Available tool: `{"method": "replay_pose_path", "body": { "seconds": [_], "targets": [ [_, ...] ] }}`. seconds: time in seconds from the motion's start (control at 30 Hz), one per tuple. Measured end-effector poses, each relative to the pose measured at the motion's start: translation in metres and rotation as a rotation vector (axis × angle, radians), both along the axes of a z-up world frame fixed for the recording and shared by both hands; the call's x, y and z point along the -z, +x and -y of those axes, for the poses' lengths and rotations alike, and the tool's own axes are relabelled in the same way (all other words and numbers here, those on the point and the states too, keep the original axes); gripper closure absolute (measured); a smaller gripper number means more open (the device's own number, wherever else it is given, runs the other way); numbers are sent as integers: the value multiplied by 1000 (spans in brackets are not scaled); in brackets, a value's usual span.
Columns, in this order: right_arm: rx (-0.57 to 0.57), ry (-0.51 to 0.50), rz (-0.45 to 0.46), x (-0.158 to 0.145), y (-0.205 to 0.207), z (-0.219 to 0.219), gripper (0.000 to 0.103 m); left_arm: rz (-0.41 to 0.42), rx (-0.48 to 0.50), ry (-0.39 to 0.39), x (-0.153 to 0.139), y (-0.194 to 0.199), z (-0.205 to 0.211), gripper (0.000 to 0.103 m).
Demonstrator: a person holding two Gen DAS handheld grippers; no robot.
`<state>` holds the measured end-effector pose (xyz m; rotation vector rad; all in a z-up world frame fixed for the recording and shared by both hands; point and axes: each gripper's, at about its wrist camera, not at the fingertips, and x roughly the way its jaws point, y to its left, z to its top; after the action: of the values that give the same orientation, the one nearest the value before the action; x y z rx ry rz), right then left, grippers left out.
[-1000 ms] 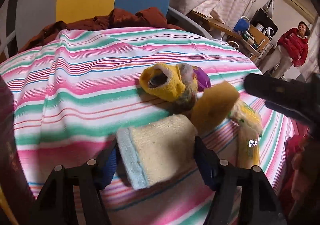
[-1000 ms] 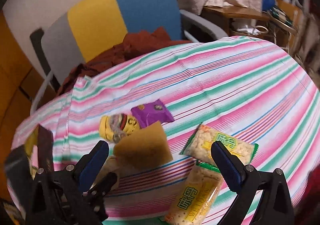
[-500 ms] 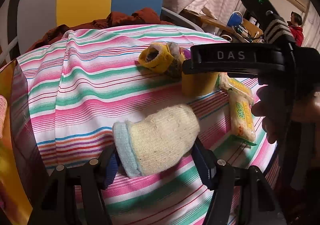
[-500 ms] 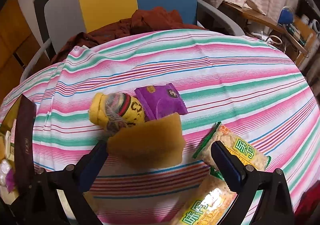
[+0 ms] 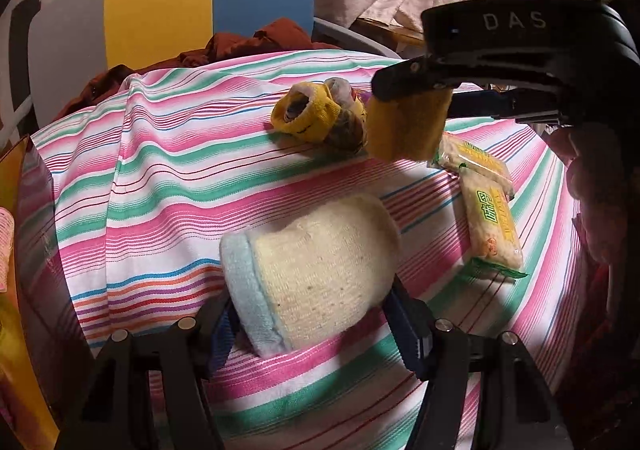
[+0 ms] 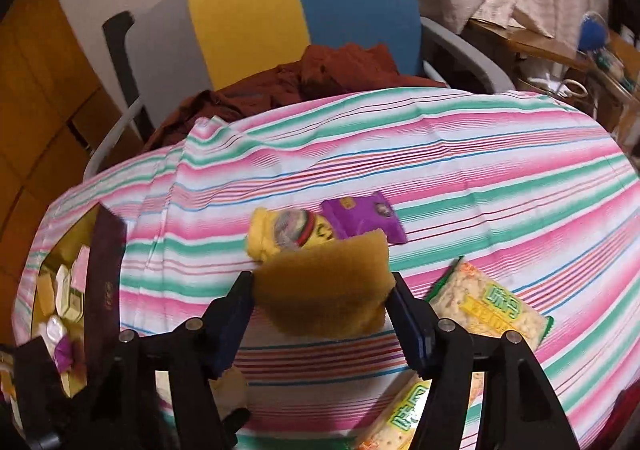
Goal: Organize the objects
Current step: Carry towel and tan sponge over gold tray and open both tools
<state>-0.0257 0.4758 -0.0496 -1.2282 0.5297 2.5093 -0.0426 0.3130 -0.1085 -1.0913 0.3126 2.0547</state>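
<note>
Cream sock [image 5: 320, 270] clamped in left tongs [image 5: 308, 314]; sponge [image 6: 324, 286] in right tongs [image 6: 324, 318]; box [image 6: 60, 290] holds packets.

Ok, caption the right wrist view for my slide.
Right hand-held gripper clamps a mustard-yellow rectangular sponge above the pink-and-green striped tablecloth.

The white letters "DAS" stand on the black body of the right gripper [image 5: 408, 90] in the left wrist view. The snack packets [image 5: 490, 226] carry green Chinese characters, too distorted to read with certainty.
</note>
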Motion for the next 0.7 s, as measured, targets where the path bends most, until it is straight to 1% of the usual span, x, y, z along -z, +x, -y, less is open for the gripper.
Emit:
{"method": "replay_pose_path", "body": {
  "seconds": [0.1,0.2,0.37,0.43,0.53,0.63,0.7],
  "targets": [
    [38,-17,-23,-3,3,-8,37,-3,0,1,1,0,0,36],
    [60,-10,-50,-9,6,-12,37,-2,-3,4,1,-1,1,36],
    [67,-9,-71,-12,7,-17,37,12,-30,17,-1,-4,3,40],
    [62,-12,-91,-15,8,-17,37,22,-39,10,-4,-4,4,41],
    [54,-21,-106,-18,8,-18,37,18,-41,8,-12,3,6,41],
    [58,-18,-99,-17,9,-17,36,-13,-31,27,-27,14,12,41],
    [52,-17,-111,-19,10,-16,36,-32,-23,40,-37,21,16,41]
  ]
}}
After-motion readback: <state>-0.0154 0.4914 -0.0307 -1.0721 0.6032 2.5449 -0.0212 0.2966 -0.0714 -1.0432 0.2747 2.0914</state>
